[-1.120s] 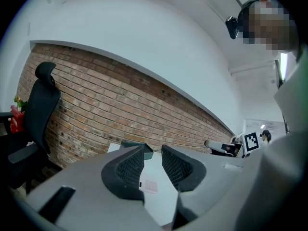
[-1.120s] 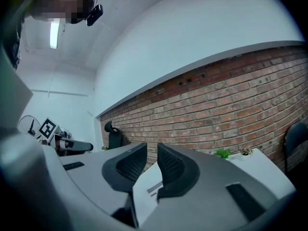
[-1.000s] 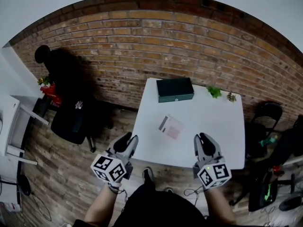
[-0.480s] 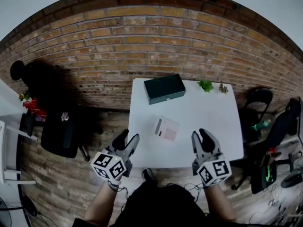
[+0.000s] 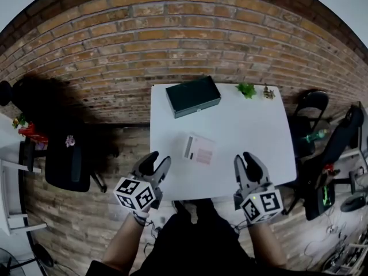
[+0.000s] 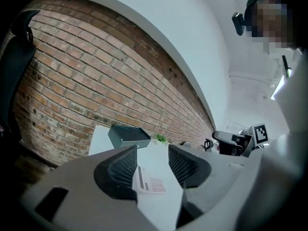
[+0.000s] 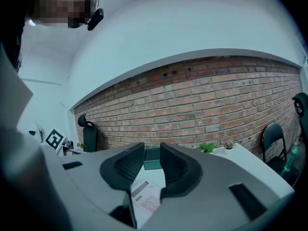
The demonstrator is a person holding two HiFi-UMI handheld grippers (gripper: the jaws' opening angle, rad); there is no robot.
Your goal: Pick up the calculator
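The flat white rectangular calculator (image 5: pixel 199 149), with a dark display strip along one short side and a block of pinkish keys, lies untouched ahead of both tools, in the space between their lines of aim and a little nearer the left one. Compared with a second ago, the person has closed in on the table. Its near edge now sits right at the jaw tips in the head view, where before the tools hung short of it.

The left gripper (image 5: pixel 156 161) has just spread its jaws wide and eased them back a touch. The right gripper (image 5: pixel 247 160) did the same, ending at a narrower gap. Both are empty, with the calculator only showing through each gap farther off. I read this as the reach being set up, with the grasp not yet begun.

The calculator looks thin and hard, lying flush on the smooth white square tabletop (image 5: pixel 253 131), so it offers little edge to catch. Beyond it, far from the tools, stands a dark green boxy case (image 5: pixel 193 96), and to its right a small leafy green plant (image 5: pixel 246 89). Behind them is a rough red brick wall (image 5: pixel 172 45).
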